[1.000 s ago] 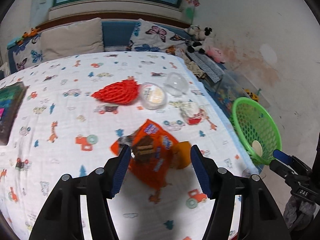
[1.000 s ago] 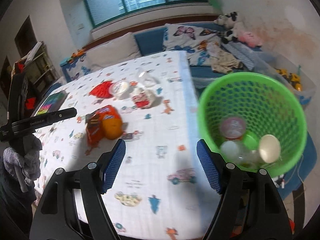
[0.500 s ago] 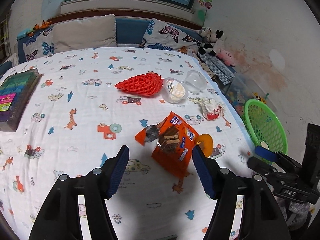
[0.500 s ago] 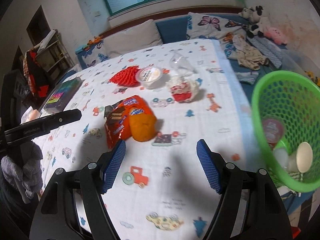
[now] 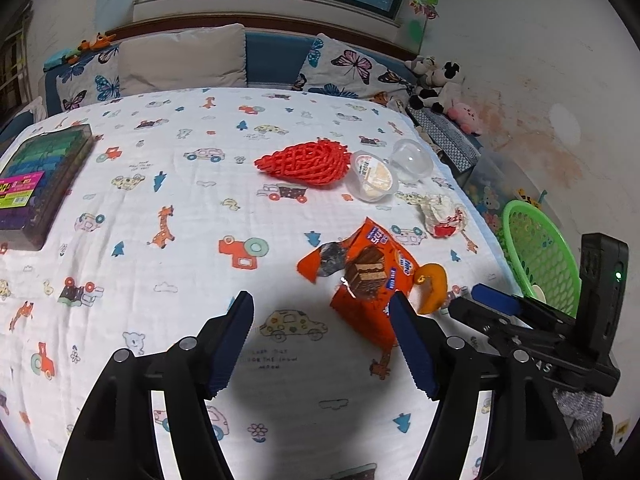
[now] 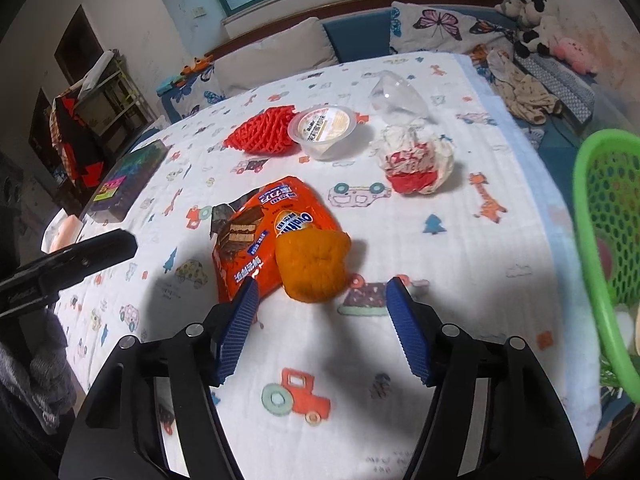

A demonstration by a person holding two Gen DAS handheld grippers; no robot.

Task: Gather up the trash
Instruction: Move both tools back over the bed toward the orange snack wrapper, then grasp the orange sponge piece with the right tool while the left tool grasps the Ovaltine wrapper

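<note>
1. Landmark: the orange snack wrapper lies flat on the printed bed sheet. All positions below are referenced to it.
2. Left gripper: jaws apart and opening, nothing between the pads. It hovers above the sheet just short of the wrapper's near edge; its right finger overlaps that edge in the left wrist view.
3. Right gripper: jaws apart but closing, nothing gripped. It points at the orange peel, which lies just beyond the fingertips.
4. The orange peel touches the wrapper's right side and overlaps its corner.
5. Crumpled white-and-red paper lies beyond the wrapper and to its right, apart from it.
6. Clear plastic cup with printed lid lies on its side beyond the wrapper. The red foam net touches its left side.
7. Clear plastic dome sits farther off than the cup, to the wrapper's far right.
8. Green mesh basket stands off the bed edge, well to the right of the wrapper, with items already inside.
9. Dark box of coloured blocks lies far left of the wrapper.
</note>
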